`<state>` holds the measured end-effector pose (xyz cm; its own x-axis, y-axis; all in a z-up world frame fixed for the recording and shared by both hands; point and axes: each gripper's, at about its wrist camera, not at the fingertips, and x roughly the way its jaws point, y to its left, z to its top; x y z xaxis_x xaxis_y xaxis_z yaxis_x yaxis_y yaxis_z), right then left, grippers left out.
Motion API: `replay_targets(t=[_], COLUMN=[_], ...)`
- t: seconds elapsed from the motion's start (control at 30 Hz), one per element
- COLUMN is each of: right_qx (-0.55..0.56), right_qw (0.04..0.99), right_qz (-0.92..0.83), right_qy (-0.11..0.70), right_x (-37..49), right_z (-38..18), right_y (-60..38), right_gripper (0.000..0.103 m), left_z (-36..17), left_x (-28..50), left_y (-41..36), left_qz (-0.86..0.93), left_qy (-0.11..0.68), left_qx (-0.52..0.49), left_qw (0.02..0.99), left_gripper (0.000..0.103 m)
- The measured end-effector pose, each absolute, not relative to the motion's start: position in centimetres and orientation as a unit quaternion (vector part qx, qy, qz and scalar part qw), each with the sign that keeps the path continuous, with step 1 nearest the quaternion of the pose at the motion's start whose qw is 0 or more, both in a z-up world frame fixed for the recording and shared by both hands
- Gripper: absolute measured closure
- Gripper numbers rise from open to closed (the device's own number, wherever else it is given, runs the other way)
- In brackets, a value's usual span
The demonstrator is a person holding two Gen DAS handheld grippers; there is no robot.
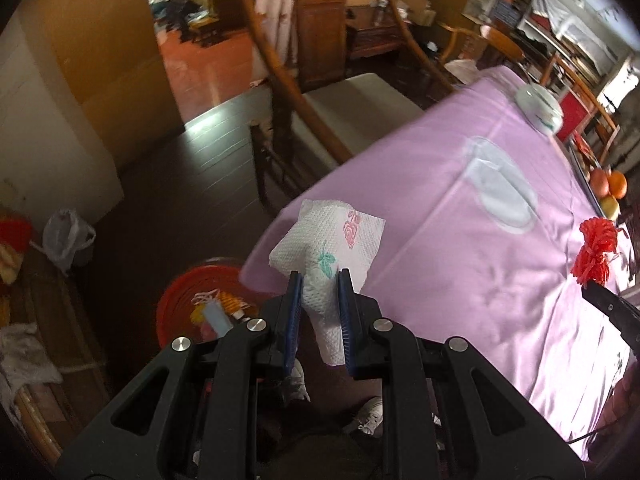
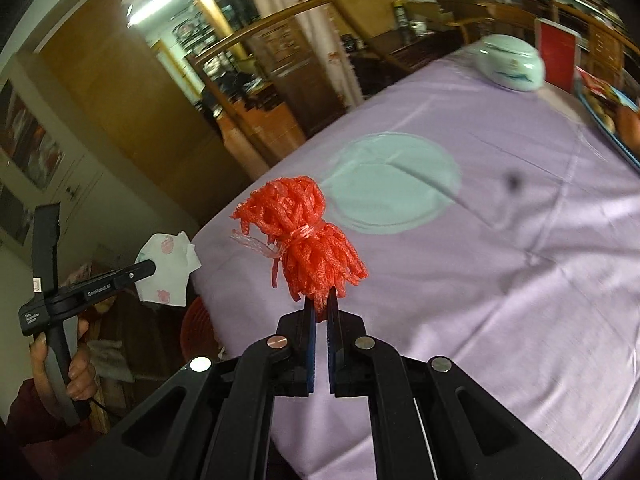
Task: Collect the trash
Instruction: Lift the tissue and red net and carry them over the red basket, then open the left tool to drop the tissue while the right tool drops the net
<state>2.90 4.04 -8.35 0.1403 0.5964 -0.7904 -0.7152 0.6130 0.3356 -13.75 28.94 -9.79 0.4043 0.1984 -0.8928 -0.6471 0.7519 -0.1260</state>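
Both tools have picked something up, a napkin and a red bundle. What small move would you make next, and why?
Probably carry the left tool on over the red bin on the floor beside the table, then let go. It is shut on the paper napkin, already past the table's edge, and the bin holds other scraps. The right tool, gripping the red foam netting, could follow.

Home dining room: clothed table (image 1: 460, 208), wooden chairs (image 1: 288, 92), fruit (image 1: 608, 186).
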Motion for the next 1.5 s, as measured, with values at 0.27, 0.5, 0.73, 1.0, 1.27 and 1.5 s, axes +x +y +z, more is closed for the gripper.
replay_targets(t=[0.27,0.5,0.73,1.0,1.27,1.5], right_qx=[-0.11,-0.146,-0.178,-0.213,-0.229,-0.24], right_qw=[0.722,0.694,0.665,0.636,0.618,0.607], right_qz=[0.477,0.508,0.533,0.551,0.555,0.556], right_qy=[0.488,0.49,0.491,0.495,0.507,0.514], right_x=[-0.2,-2.8,-4.8,-6.1,-7.7,-8.4], right_z=[-8.0,-8.1,-8.8,-9.9,-11.0,-11.8], right_y=[9.0,13.1,17.1,20.9,22.6,23.2], right_gripper=[0.098,0.098,0.098,0.098,0.098,0.098], left_z=[-12.0,-14.3,-16.1,-19.8,-22.4,-24.5], left_x=[-17.6,-20.7,-22.7,-24.1,-24.6,-24.6], left_y=[31.8,33.8,35.0,36.4,37.4,37.7], left_qz=[0.298,0.317,0.327,0.332,0.332,0.332], left_qy=[0.474,0.478,0.486,0.507,0.525,0.541], left_qx=[-0.283,-0.322,-0.345,-0.371,-0.374,-0.377], left_qw=[0.779,0.753,0.733,0.703,0.689,0.674], left_gripper=[0.084,0.084,0.084,0.084,0.084,0.084])
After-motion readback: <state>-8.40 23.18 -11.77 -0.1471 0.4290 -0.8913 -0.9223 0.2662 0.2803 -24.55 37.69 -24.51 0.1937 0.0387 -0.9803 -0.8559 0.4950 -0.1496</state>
